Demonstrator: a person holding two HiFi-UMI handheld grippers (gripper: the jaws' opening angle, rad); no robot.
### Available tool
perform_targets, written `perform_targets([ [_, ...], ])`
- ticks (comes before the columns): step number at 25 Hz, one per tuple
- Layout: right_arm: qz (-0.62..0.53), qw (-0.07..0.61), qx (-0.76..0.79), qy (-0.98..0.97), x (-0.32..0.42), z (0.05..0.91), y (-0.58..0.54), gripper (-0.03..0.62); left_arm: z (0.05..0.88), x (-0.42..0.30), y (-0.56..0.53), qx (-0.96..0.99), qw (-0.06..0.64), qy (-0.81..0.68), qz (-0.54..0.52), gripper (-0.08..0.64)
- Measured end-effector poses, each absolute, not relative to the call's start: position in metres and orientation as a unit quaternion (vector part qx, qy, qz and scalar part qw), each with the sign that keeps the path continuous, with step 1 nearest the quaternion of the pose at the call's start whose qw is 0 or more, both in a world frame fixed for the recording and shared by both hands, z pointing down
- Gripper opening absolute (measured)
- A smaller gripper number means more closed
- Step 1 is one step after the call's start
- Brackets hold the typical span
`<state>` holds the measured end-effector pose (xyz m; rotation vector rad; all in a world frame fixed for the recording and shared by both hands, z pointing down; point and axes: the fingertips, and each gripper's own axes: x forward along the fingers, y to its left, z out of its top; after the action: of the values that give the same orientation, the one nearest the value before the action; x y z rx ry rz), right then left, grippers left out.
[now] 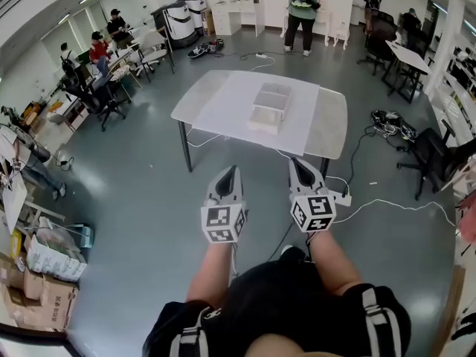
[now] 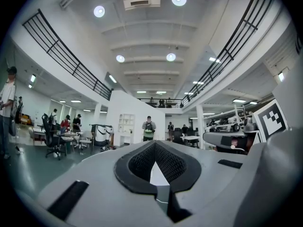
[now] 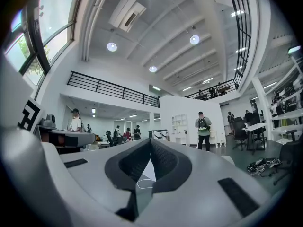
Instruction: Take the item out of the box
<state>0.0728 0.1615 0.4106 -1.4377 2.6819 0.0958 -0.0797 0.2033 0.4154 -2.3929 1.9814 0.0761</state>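
A white box (image 1: 271, 100) lies on the pale table (image 1: 201, 104) out ahead, with a lower white piece (image 1: 264, 120) against its near side. What is inside it cannot be made out from here. My two grippers are held over the floor, well short of the table's near edge, both pointing towards it. My left gripper (image 1: 231, 169) is shut with nothing in it. My right gripper (image 1: 297, 163) is also shut and empty. In the left gripper view the gripper (image 2: 154, 146) has its jaw tips together. The right gripper view shows its gripper (image 3: 150, 143) the same.
A grey floor lies between me and the table. A power strip (image 1: 343, 197) and white cables run near the table's right legs. A black chair (image 1: 430, 155) and cable pile (image 1: 388, 120) sit to the right. A person with a backpack (image 1: 302, 4) stands beyond the table.
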Motion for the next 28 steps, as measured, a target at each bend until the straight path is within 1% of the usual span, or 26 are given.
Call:
perform_targets([
  [10,0.038,0.063,-0.467,0.881,0.060,0.412,0.120,0.012,0.418,-0.092,0.162,-0.766,0.025,0.642,0.016,0.005],
  [18,0.028,0.062,-0.466,0.882,0.054,0.424,0.042,0.012,0.425,-0.098,0.088,-0.765,0.024,0.643,0.010,0.005],
  [28,0.011,0.038,-0.453,0.890,0.026,0.446,-0.064,0.012,0.440,-0.118,-0.019,-0.763,0.008,0.646,0.004,0.005],
])
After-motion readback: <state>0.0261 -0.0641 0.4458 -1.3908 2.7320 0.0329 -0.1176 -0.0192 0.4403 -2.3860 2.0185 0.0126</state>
